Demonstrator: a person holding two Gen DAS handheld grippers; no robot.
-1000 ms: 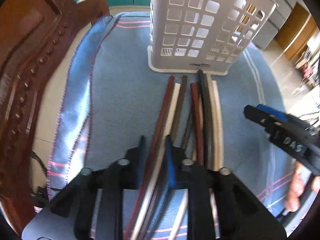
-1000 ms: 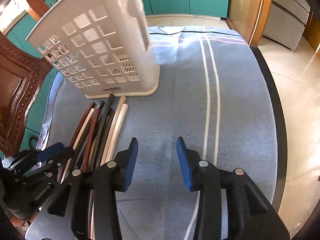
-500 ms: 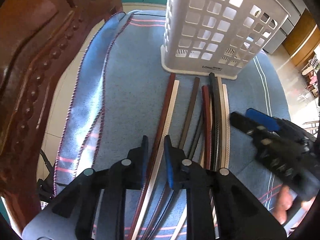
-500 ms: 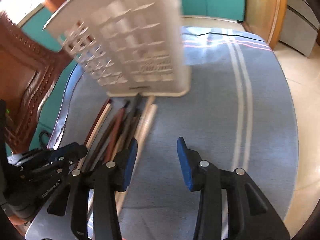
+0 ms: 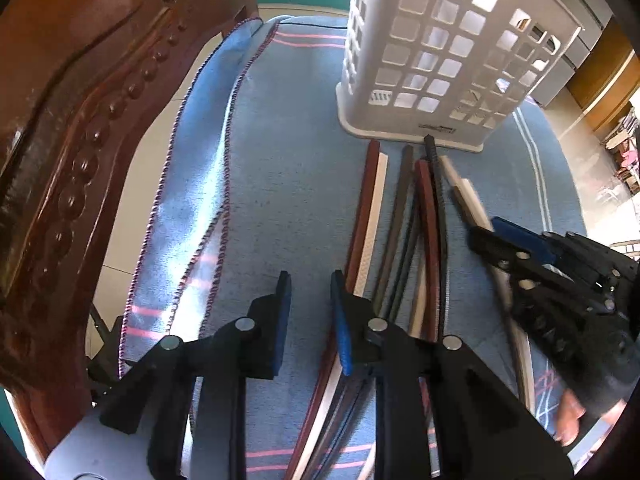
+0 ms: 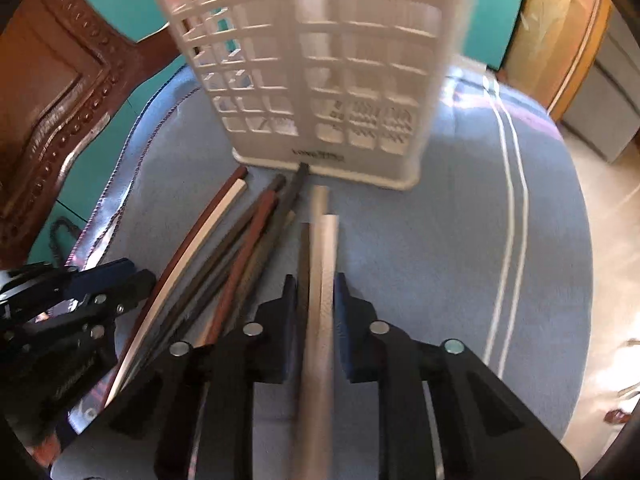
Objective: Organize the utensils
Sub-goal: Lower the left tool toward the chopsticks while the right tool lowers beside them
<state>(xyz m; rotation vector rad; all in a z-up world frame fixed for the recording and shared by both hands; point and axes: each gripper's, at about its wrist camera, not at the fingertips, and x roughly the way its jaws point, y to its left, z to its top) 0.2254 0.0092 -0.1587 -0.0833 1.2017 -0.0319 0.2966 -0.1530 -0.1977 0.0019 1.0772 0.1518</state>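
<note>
We see a blue cloth (image 5: pixel 280 168) with pink stripes and a purple stitched hem covering the counter, its left edge folded over. A carved dark wooden chair back (image 5: pixel 68 128) stands just beside that edge. Behind are teal cabinet doors (image 6: pixel 492 4), a wooden door frame (image 6: pixel 560 40) and a pale tiled floor (image 6: pixel 612 208).
</note>
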